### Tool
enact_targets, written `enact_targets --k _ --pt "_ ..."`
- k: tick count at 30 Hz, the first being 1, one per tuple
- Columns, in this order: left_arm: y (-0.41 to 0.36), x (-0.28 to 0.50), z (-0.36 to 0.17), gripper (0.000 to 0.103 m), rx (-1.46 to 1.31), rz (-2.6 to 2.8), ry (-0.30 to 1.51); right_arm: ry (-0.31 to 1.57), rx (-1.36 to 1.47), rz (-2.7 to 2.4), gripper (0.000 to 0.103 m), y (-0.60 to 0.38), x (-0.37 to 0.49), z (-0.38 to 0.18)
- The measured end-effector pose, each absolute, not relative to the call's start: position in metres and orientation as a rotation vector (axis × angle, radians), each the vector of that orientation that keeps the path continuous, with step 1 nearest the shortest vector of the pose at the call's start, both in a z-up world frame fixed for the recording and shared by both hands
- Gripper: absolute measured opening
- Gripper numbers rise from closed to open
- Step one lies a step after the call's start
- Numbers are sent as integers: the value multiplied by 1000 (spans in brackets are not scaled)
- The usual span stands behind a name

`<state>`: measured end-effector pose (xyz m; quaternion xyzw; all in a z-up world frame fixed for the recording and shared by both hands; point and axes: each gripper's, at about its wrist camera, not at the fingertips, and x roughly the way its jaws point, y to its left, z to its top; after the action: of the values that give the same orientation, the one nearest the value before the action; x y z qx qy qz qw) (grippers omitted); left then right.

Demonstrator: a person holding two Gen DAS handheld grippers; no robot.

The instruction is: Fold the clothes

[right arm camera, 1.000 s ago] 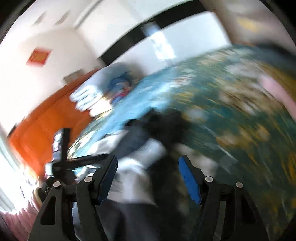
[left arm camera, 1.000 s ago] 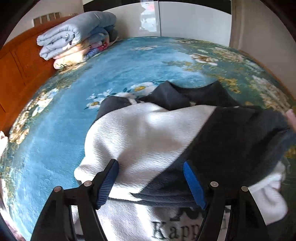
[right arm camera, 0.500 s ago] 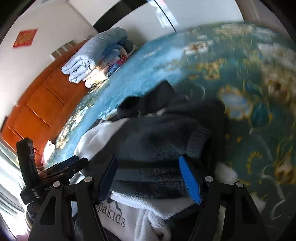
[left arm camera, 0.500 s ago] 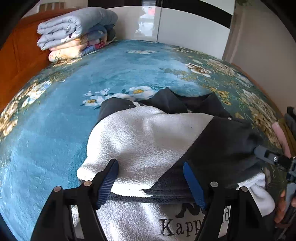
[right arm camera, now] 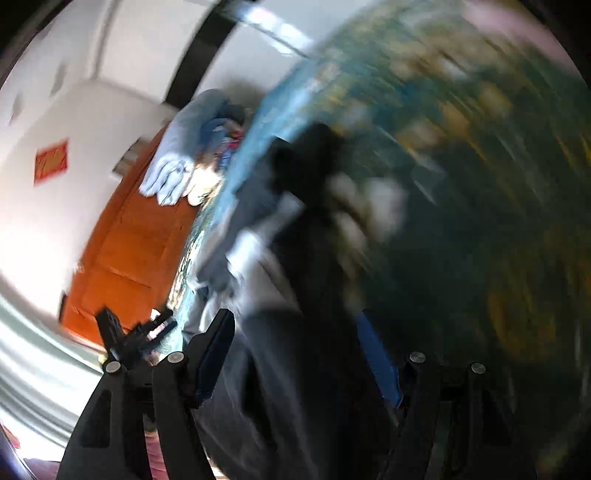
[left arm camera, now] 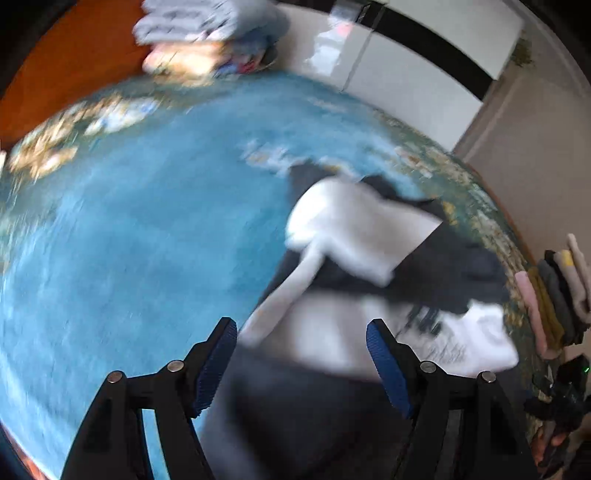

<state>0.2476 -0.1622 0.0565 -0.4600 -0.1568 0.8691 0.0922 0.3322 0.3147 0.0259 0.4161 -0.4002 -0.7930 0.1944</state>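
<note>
A white and dark grey fleece garment (left arm camera: 354, 236) lies partly folded on the blue floral bedspread (left arm camera: 147, 236). My left gripper (left arm camera: 301, 363) is open, with the garment's near part between and below its blue pads. My right gripper (right arm camera: 299, 354) is open over the dark part of the same garment (right arm camera: 295, 280); this view is heavily blurred and tilted. The left gripper shows at the lower left of the right wrist view (right arm camera: 136, 332).
A stack of folded blankets (left arm camera: 207, 33) sits at the bed's far end against an orange wooden headboard (left arm camera: 70, 62). A small pile of folded cloths (left arm camera: 554, 291) lies at the bed's right edge. White wall and wardrobe stand behind.
Both grippers have pulled back and swung; the garment now sits further right in the left view. Both views are motion blurred. The jaws stay open.
</note>
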Motion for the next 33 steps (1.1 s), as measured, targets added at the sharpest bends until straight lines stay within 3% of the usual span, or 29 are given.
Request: enact_targets --k 9,12,13,24,30,32,33 --pt "-178 293 29 76 -1391 2323 -609 -1041 1167 -2139 70 288 369 25" --pt "-188 309 29 76 -1373 2320 -623 -1009 1178 -2145 65 284 387 25" --pt "-193 313 30 76 -1365 2331 -628 -1023 1179 -2148 61 285 391 24" --pt "-215 321 20 76 -1393 2409 -628 -1102 1160 -2155 58 296 416 17" --pt "-215 340 10 74 -1356 2185 -740 -1107 1146 -2150 58 293 420 17" --pt "-215 348 9 74 -1360 2150 -748 -1129 1135 -2135 54 292 419 16" --pt "-216 351 8 74 -1367 2137 -757 -1141 1132 -2127 46 292 419 15"
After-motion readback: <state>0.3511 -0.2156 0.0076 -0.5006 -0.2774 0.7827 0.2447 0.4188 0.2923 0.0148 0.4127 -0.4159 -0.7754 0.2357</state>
